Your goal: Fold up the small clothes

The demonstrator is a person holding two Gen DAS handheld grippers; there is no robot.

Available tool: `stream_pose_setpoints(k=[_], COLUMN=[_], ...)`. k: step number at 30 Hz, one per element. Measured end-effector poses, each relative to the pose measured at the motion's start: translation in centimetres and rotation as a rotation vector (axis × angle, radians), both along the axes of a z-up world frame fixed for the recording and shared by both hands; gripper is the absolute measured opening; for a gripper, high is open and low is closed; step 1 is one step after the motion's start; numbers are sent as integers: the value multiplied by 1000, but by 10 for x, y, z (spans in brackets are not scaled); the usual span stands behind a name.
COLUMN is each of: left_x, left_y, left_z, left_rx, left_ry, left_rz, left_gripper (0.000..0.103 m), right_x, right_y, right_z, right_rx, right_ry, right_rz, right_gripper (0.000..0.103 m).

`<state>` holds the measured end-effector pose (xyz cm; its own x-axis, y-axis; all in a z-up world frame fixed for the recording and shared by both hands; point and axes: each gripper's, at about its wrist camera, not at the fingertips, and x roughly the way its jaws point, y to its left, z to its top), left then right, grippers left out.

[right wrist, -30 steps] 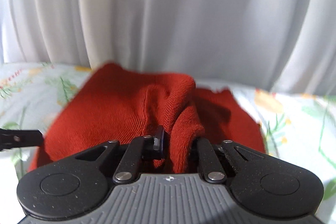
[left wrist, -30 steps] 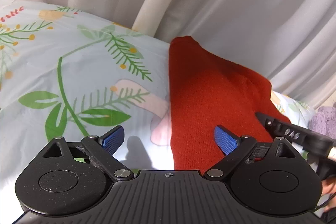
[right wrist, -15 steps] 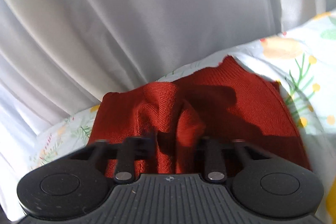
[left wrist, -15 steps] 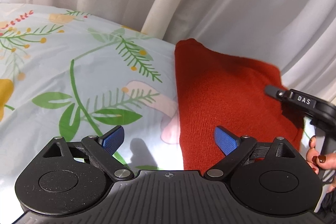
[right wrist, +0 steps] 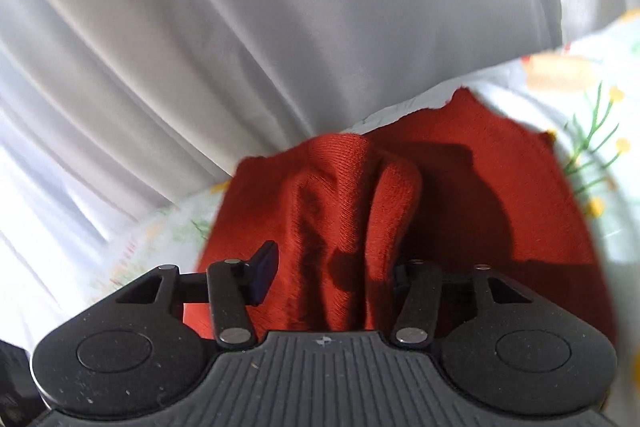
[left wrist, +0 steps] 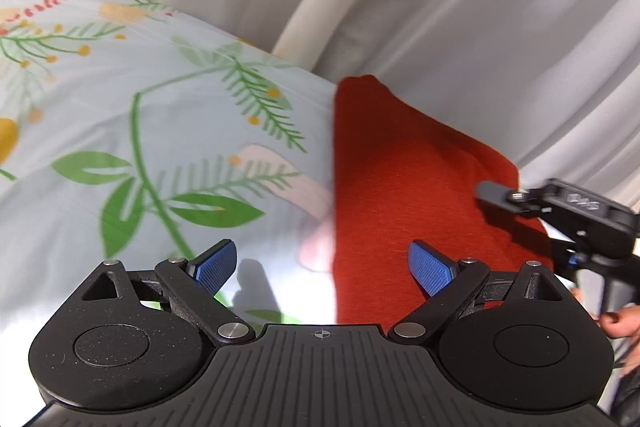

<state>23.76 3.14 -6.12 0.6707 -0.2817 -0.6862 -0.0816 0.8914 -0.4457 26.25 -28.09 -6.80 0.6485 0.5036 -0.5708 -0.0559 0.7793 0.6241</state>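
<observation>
While spread wide, left gripper jaws empty; right gripper jaws part-open around bunched red knit.

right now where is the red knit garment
The red knit garment lies on the floral sheet near the white curtain, right of the left gripper; the right gripper has a bunched fold between its fingers.

1. Right tool: right pad buried under a bunched fold of the red knit garment; grip on it impossible to confirm.
2. Near edge of the garment hidden behind the left tool at 6 o'clock.
3. Lettering on the right tool, at 3 o'clock in the left wrist view, too blurred to read.
4. Hand cut off by the frame edge at 4 o'clock; only fingertips visible.
5. Floral bedsheet smeared by motion blur.
</observation>
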Motion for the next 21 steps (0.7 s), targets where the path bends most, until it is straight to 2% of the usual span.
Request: stream_pose_setpoints(k=[1, 3, 4, 6, 8, 10, 11, 13, 15, 21], left_x=[2, 7, 9, 10, 6, 3, 1, -4, -11, -28], left_y=[-2, -7, -9, -10, -6, -5, -5, -10, -17, -54], left_z=[-1, -2, -2, 0, 5, 10, 13, 16, 18, 12], left_rx=[-40, -123, -165, -239, -246, -187, -145, -75, -33, 84], left_ry=[-2, -16, -25, -40, -75, -84, -83, -82, -90, -99], left_rz=[-14, -42, -64, -94, -90, -81, -80, -102, -137, -284], left_gripper=[96, 96, 96, 96, 97, 97, 97, 97, 97, 97], right_x=[3, 5, 1, -1, -8, -17, -21, -24, -23, -16], right_y=[6, 23, 32, 45, 52, 55, 51, 40, 34, 5], right_z=[-1, 2, 4, 9, 16, 28, 33, 40, 41, 20], right_rx=[-9, -101, -184, -304, -403, -534, -553, -572, -650, -706], right_ry=[1, -27, -53, -108, -152, -226, -265, -281, -294, -193], right_rz=[2, 24, 33, 50, 41, -7, -18, -59, -109, -179], right_gripper=[53, 37, 22, 18, 14, 10, 10, 10, 10, 11])
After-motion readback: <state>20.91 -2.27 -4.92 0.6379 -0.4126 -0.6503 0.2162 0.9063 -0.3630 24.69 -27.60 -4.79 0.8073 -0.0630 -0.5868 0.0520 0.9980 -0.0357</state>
